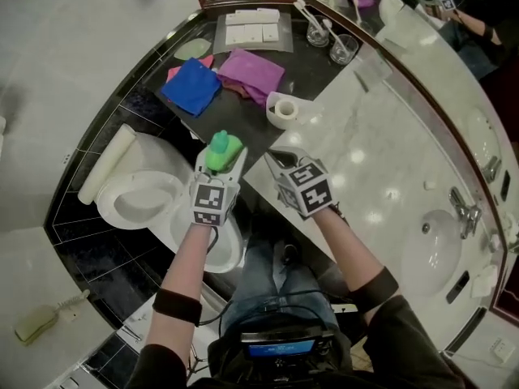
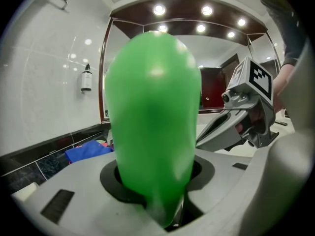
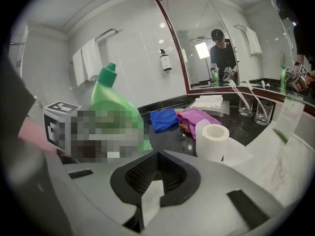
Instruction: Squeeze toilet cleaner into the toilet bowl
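Note:
My left gripper (image 1: 220,159) is shut on a green toilet cleaner bottle (image 1: 223,147), which stands upright between its jaws. The bottle (image 2: 152,117) fills the middle of the left gripper view, and its capped neck shows in the right gripper view (image 3: 109,75). The white toilet (image 1: 142,197) sits low at the left, just left of and below the bottle. Close to the right of the bottle, my right gripper (image 1: 281,159) hangs shut over the counter's edge. A white sliver shows at the seam of its jaws (image 3: 155,181); I cannot tell what it is.
On the dark counter lie a toilet paper roll (image 1: 281,110), a blue cloth (image 1: 190,86) and a purple cloth (image 1: 251,73). Two glasses (image 1: 328,39) stand by the mirror. The white marble counter (image 1: 365,160) runs right to a sink (image 1: 430,254).

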The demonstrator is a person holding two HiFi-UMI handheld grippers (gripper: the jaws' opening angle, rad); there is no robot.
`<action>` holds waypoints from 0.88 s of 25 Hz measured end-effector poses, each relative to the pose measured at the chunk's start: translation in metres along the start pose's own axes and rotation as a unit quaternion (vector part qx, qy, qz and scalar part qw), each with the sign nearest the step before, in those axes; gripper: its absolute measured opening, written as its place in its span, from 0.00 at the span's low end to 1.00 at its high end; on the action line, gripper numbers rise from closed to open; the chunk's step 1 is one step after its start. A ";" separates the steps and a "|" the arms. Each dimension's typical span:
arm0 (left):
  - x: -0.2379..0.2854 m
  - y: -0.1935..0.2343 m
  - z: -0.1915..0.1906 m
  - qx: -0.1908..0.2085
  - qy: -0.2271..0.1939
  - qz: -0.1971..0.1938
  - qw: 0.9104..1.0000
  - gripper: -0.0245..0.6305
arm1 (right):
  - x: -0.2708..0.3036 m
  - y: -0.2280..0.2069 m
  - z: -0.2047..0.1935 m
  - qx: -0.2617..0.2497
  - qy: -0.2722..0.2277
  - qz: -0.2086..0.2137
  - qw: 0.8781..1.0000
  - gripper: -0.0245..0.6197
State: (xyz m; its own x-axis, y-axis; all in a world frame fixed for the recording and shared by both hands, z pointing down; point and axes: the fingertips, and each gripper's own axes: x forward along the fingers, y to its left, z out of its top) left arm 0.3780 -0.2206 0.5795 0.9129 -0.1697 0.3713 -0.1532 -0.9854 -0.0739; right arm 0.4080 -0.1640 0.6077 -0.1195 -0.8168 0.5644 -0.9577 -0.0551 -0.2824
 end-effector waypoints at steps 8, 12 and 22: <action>0.052 0.026 -0.016 0.004 -0.011 -0.017 1.000 0.33 | 0.041 -0.025 0.008 0.021 0.004 -0.012 1.000 0.05; 0.067 0.032 -0.022 0.004 -0.014 -0.024 1.000 0.33 | 0.051 -0.035 0.007 0.027 0.005 -0.016 0.999 0.05; 0.078 0.030 -0.030 0.002 -0.019 -0.034 0.999 0.33 | 0.058 -0.040 -0.001 0.033 0.012 -0.018 0.999 0.05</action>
State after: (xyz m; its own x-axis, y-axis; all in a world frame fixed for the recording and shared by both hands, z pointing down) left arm 0.4330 -0.2637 0.6335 0.9350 -0.1019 0.3398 -0.0893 -0.9946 -0.0525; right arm 0.4389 -0.2083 0.6527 -0.0922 -0.7996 0.5934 -0.9423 -0.1225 -0.3115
